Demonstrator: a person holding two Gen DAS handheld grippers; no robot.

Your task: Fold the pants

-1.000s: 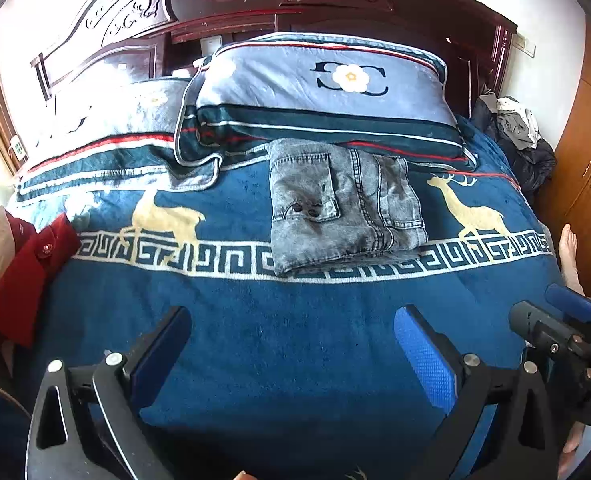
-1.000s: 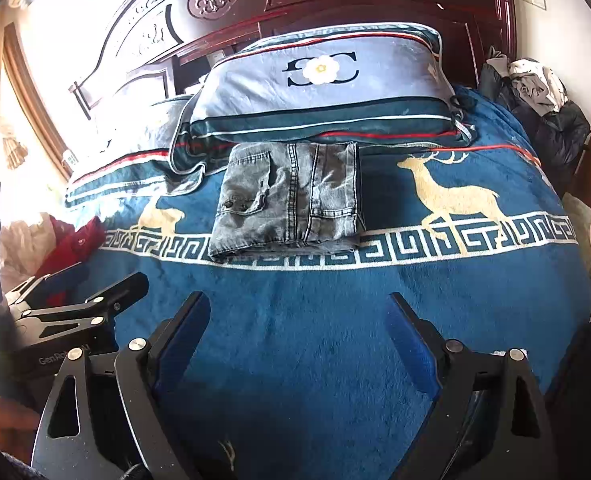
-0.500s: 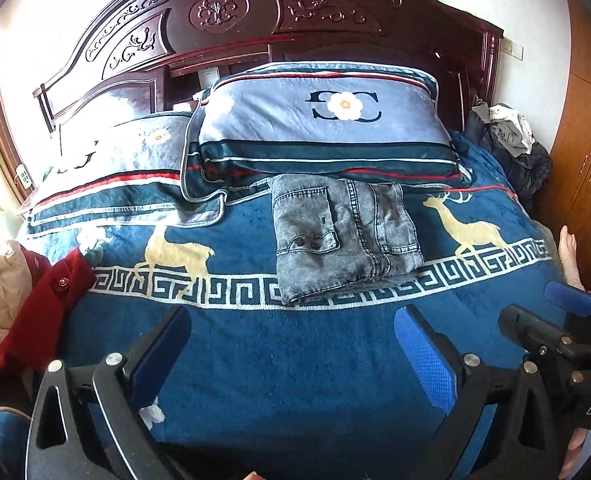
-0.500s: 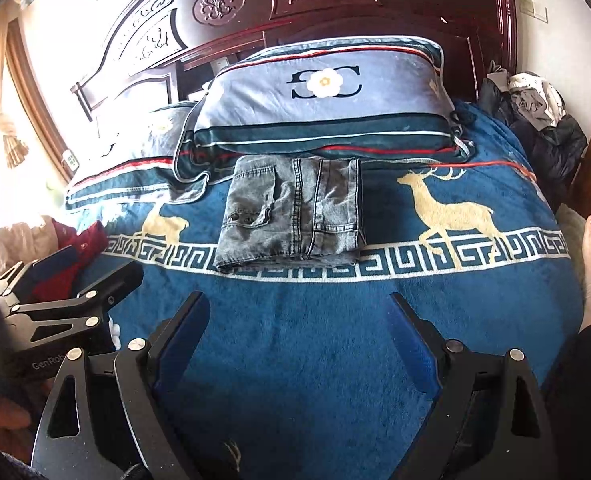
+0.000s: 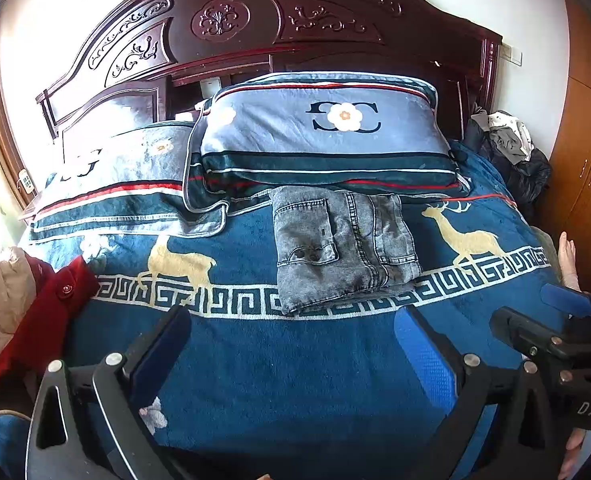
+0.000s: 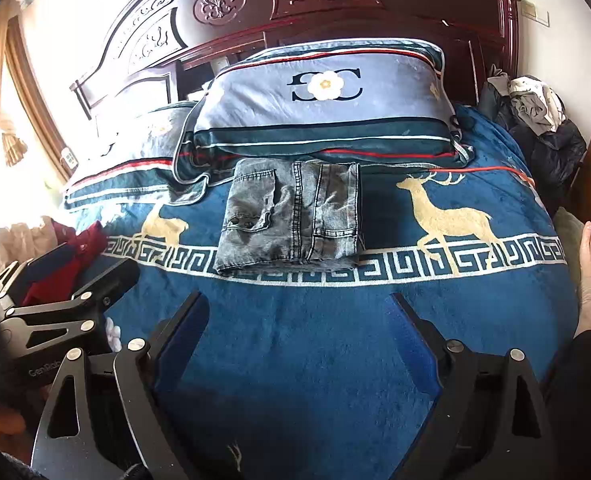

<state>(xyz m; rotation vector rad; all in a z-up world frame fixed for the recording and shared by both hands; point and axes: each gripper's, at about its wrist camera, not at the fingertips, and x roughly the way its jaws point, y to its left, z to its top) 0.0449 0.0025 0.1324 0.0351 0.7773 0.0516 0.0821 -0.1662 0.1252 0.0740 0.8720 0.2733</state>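
Observation:
Grey denim pants [image 5: 341,242] lie folded into a compact rectangle on the blue deer-patterned blanket [image 5: 295,360], just below the pillow; they also show in the right wrist view [image 6: 291,216]. My left gripper [image 5: 291,344] is open and empty, well short of the pants over the blanket's near part. My right gripper [image 6: 299,328] is open and empty too, held back from the pants. The right gripper shows at the right edge of the left wrist view [image 5: 551,340], and the left gripper at the left edge of the right wrist view [image 6: 63,296].
A large pillow [image 5: 327,136] and a second one [image 5: 115,172] lean against the carved wooden headboard [image 5: 255,28]. Red and beige clothes [image 5: 27,300] lie at the bed's left edge. Dark clothes [image 5: 511,156] are piled at the right by a wooden wardrobe [image 5: 583,168].
Both grippers have drawn back and lifted away from the folded pants, so more of the headboard shows. The pants have not moved. Both grippers stay open.

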